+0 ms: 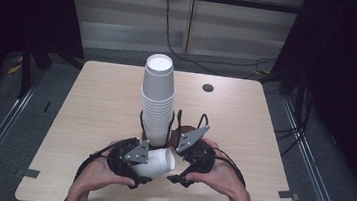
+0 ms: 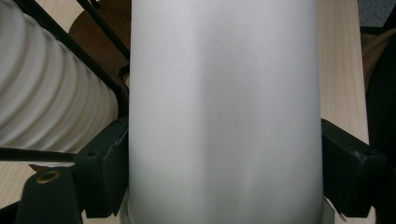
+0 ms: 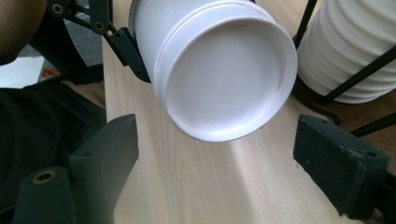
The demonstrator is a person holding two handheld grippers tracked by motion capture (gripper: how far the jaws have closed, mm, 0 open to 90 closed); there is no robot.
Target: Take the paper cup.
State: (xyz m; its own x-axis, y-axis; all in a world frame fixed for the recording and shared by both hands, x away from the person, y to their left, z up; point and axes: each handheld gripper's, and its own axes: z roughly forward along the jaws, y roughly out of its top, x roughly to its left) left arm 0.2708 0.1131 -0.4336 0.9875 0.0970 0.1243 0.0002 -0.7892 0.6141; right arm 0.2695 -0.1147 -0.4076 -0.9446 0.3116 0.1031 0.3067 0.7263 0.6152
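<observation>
So, left gripper clamped on a plain white cup, held sideways above the table, in front of the cup stack. Right gripper jaws wide apart, facing the cup's base, not touching. No readable print on anything.

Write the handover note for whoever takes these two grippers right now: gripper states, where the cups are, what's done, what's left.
Left gripper: shut on a single white cup, held on its side, base toward the right gripper.
Right gripper: open, nothing held; the cup's base hangs just ahead of its fingers.
Stack of white cups: upside down in a black wire holder, mid-table, behind both grippers.
Done: one cup is apart from the stack.
Left: probably hand the cup over or place it; the right gripper has not yet closed on it.
</observation>
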